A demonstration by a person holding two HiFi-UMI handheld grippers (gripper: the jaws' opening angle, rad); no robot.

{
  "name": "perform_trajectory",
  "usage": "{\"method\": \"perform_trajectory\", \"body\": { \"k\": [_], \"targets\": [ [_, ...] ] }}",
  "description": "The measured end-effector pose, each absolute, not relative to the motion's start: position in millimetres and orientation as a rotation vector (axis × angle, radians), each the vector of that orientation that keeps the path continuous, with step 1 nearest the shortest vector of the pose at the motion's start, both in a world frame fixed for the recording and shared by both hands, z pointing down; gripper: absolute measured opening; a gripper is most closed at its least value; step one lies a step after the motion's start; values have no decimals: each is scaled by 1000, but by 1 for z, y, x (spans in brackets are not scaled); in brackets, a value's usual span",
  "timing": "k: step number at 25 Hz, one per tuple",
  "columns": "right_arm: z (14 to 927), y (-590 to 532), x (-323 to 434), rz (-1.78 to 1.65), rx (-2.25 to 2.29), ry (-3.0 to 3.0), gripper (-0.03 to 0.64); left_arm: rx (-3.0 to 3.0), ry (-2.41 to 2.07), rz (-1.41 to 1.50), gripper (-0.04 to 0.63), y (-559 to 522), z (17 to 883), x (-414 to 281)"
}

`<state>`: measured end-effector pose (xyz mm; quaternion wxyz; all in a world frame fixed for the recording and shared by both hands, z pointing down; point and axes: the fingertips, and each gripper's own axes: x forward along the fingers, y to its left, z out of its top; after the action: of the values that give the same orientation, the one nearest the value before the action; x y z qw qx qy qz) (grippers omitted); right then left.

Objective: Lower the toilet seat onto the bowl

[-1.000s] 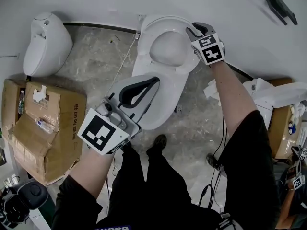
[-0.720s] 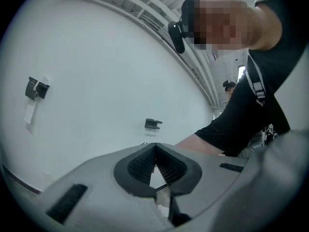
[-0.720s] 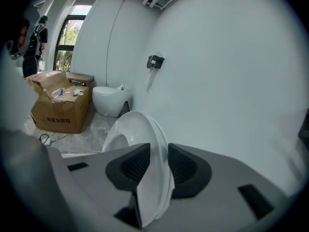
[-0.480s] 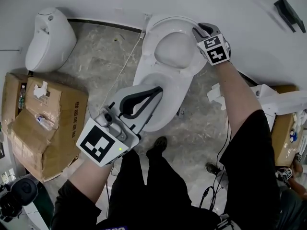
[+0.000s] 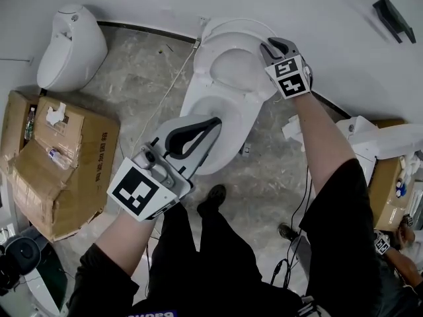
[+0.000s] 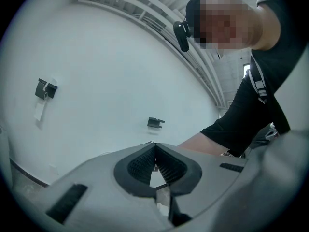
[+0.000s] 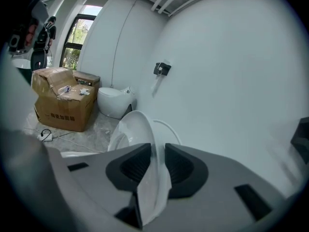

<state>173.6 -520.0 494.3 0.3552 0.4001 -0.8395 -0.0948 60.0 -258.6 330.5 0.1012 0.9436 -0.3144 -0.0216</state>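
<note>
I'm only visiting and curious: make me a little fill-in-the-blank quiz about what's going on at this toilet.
1. The right gripper is clamped on the raised ____ of the toilet.
2. The left gripper, jaws shut, holds ____.
3. The cardboard box stands on the ____.
Missing words: seat; nothing; floor.
</note>
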Motion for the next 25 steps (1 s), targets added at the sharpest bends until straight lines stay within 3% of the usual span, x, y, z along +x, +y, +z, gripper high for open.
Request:
{"method": "perform_trajectory", "body": {
  "k": [25],
  "targets": [
    [504,-353,128,-289,1063,-2049,94,2829,-800,-76,15,-130,328,-4]
  ]
}}
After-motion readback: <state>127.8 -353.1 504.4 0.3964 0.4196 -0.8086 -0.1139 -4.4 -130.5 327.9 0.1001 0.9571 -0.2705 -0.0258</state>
